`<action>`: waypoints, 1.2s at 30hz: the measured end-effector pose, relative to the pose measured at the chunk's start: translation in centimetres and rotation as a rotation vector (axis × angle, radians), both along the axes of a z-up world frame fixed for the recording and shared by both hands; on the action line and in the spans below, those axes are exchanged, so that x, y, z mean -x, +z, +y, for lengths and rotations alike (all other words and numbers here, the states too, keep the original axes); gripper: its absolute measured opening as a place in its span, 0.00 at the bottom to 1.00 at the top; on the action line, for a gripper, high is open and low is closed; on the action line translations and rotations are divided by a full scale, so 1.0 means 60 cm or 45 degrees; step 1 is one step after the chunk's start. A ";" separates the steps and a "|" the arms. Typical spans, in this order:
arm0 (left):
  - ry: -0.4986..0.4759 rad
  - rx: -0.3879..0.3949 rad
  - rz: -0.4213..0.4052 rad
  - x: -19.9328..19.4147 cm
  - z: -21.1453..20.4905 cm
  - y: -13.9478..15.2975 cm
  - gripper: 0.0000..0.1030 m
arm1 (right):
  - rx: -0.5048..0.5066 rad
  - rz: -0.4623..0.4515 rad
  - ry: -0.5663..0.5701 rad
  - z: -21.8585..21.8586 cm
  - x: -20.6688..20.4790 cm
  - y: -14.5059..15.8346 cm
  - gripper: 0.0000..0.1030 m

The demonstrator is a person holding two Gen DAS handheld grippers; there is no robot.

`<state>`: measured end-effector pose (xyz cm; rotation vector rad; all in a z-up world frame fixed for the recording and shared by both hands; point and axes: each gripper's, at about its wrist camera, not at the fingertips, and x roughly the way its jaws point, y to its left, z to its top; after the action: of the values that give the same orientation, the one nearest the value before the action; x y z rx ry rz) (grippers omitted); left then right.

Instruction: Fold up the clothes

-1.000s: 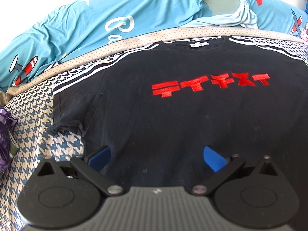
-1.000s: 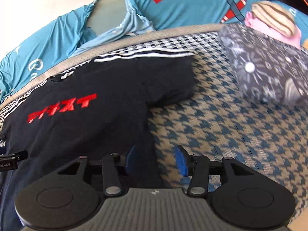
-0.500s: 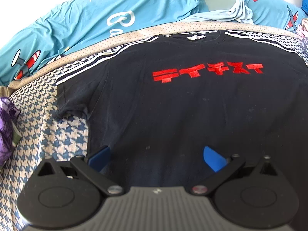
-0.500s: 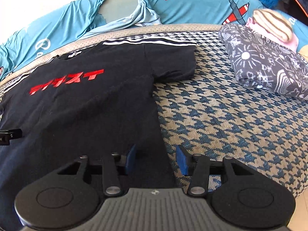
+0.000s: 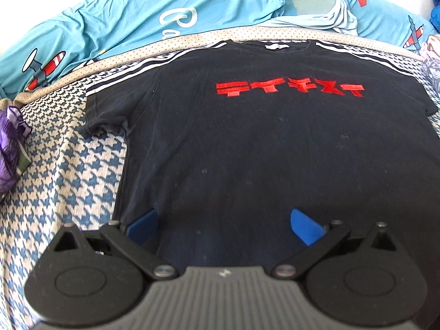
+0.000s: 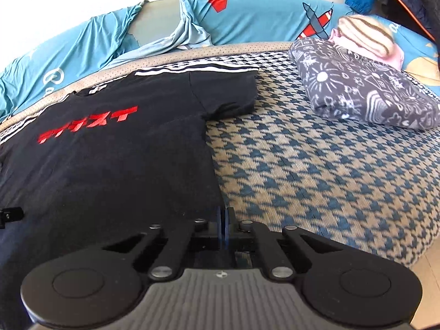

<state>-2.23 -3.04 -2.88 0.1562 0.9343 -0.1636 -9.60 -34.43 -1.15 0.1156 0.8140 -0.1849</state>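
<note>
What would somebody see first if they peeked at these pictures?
Probably the big black T-shirt lying flat on the checked blue-and-cream bed cover, with bright red letters across its chest. Behind it lies a crumpled turquoise sheet with little planes, and to the right a folded grey patterned cloth. Up close, the left gripper is open over the shirt's bottom edge, and the right gripper is shut at the shirt's right bottom corner.

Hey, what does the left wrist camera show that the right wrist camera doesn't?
Only the left wrist view: the open left gripper over the shirt's lower part, the shirt's left sleeve, and a purple bundle.

Only the right wrist view: the shut right gripper at the shirt's side edge, and a folded grey patterned cloth.

Both: the black T-shirt with red lettering, the houndstooth cover, and the blue airplane-print bedding.
</note>
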 end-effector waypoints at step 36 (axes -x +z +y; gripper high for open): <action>0.041 0.071 -0.003 0.077 0.000 0.000 1.00 | -0.325 0.143 -0.124 0.007 0.181 -0.018 0.32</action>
<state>-6.82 -3.04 -2.86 0.0893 0.9285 -0.1593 -20.45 -34.04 -2.23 0.3880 0.9429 -0.1796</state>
